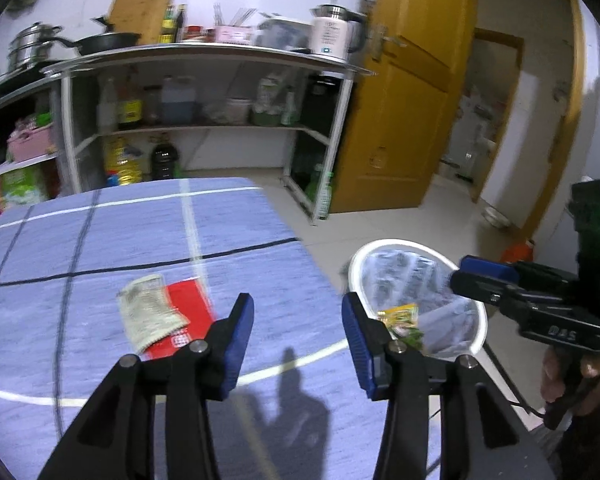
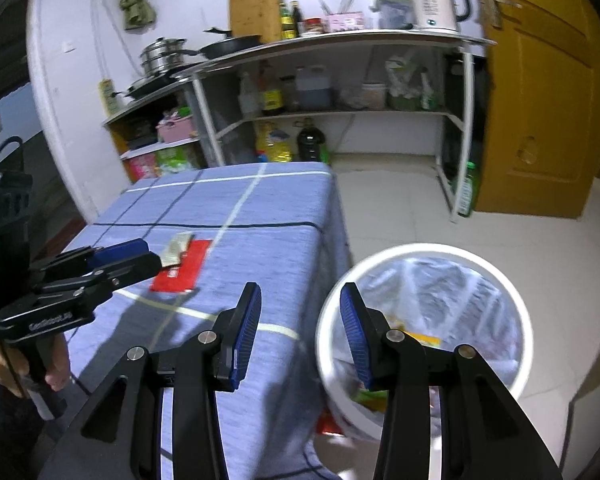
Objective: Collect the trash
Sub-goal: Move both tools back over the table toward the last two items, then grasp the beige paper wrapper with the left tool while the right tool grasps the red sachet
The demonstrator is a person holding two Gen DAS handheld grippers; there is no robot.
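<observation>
the tabletop (image 1: 260, 240) with its blue cloth was the biggest thing in front of you. the white bin (image 2: 528, 320) stood on the floor just beside its right edge, and it already had some wrappers inside.

two bits of trash were left on the cloth, and they touched. the red packet (image 1: 188, 300) lay flat, and the crumpled grey wrapper (image 1: 150, 312) lay on top of its left part. the red packet's long side ran away from you and leaned a bit to the right.

you held two tools. your left tool (image 1: 298, 344) was wide apart with nothing in it. the trash lay just ahead of it, a bit to its left. your right tool (image 2: 300, 332) was partly apart and held nothing too. it hung by the bin, well away from the trash.

so i think your left hand was the nearer one for the next grab.
</observation>
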